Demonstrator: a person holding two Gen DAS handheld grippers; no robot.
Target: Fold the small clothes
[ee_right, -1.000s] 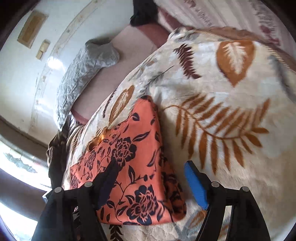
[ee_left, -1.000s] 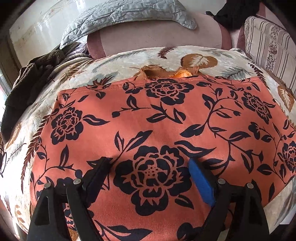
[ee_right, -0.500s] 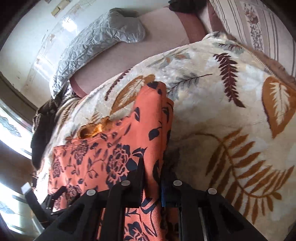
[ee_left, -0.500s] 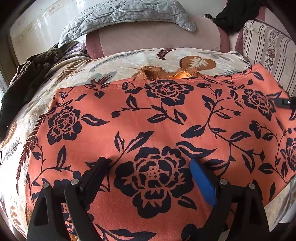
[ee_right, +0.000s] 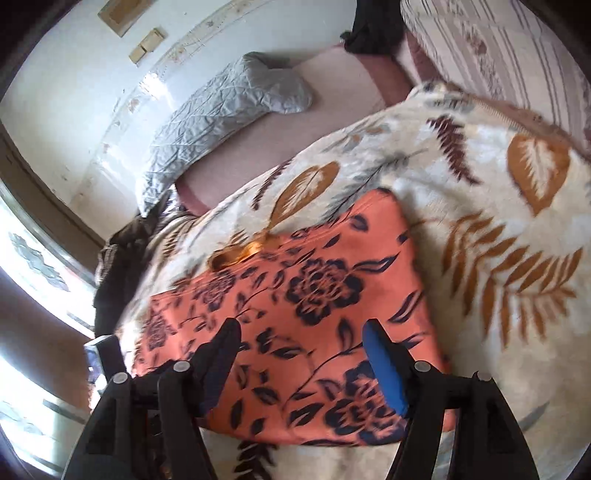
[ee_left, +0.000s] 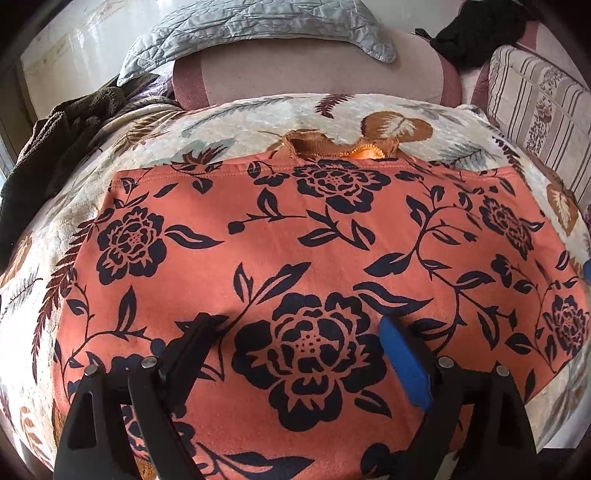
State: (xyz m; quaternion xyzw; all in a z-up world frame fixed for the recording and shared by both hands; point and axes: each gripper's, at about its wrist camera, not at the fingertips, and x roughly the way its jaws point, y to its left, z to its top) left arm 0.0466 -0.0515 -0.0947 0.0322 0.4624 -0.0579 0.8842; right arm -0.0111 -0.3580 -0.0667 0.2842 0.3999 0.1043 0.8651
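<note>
An orange garment with black flowers (ee_left: 295, 236) lies flat on a cream leaf-print blanket (ee_left: 236, 122). A bunched orange trim (ee_left: 332, 146) sticks out at its far edge. My left gripper (ee_left: 299, 332) is open and empty, low over the garment's near part. In the right wrist view the garment (ee_right: 314, 295) lies folded flat, and my right gripper (ee_right: 299, 332) is open and empty above its near right part. The left gripper's tip (ee_right: 105, 354) shows at the garment's left end.
A grey quilted pillow (ee_left: 258, 26) lies on a pink mattress (ee_left: 306, 74) at the back. Dark clothes (ee_left: 55, 147) are piled at the left, a black item (ee_left: 476, 33) at the back right. A striped cushion (ee_left: 543, 103) stands on the right.
My right gripper was shut on the garment's right edge half a second ago; now it has opened, let go and pulled back. The right edge lies flat. My left gripper stayed open.
</note>
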